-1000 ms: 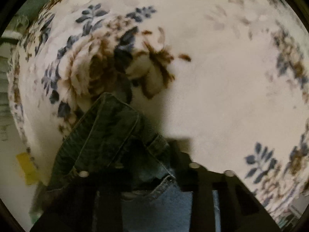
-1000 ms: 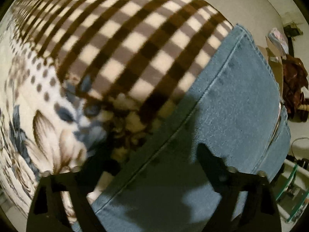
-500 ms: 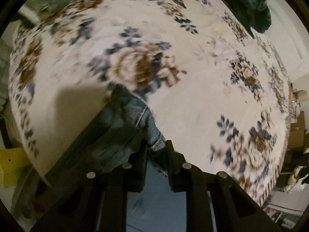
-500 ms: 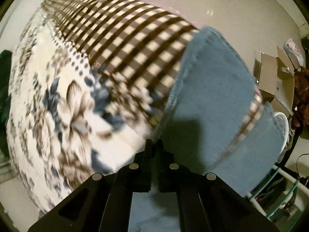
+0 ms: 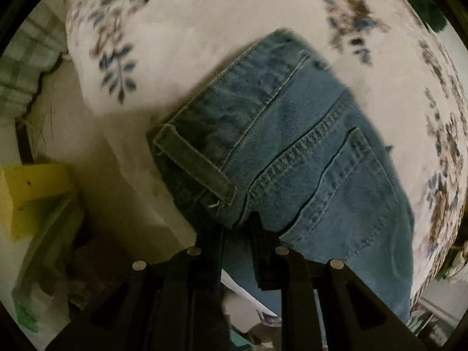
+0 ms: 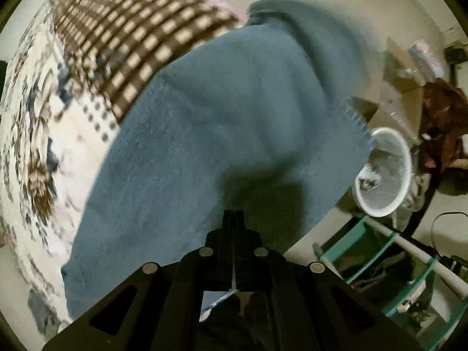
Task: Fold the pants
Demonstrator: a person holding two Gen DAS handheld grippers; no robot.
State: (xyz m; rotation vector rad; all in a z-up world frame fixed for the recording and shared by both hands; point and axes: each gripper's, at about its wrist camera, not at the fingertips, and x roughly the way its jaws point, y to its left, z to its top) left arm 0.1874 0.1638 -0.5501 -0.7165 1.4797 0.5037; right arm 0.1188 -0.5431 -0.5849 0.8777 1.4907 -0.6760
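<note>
The blue jeans [image 5: 307, 152] hang from my left gripper [image 5: 237, 222], which is shut on the waistband by a belt loop [image 5: 193, 163]; a back pocket and seams face the camera. In the right wrist view a pant leg [image 6: 234, 122] drapes away from my right gripper [image 6: 234, 213], which is shut on its edge. The cloth is lifted above the floral blanket [image 5: 204, 23] on the bed.
A brown checked blanket border [image 6: 140, 35] runs along the bed edge. Beside the bed are a white bin [image 6: 386, 172], a teal rack [image 6: 389, 251], cardboard [image 6: 409, 64] and a yellow item [image 5: 32, 193] on the floor.
Both grippers closed on the jeans and lifted them off the bed. The left one swung so the waistband and back pocket now face it; the pant leg rose and draped.
</note>
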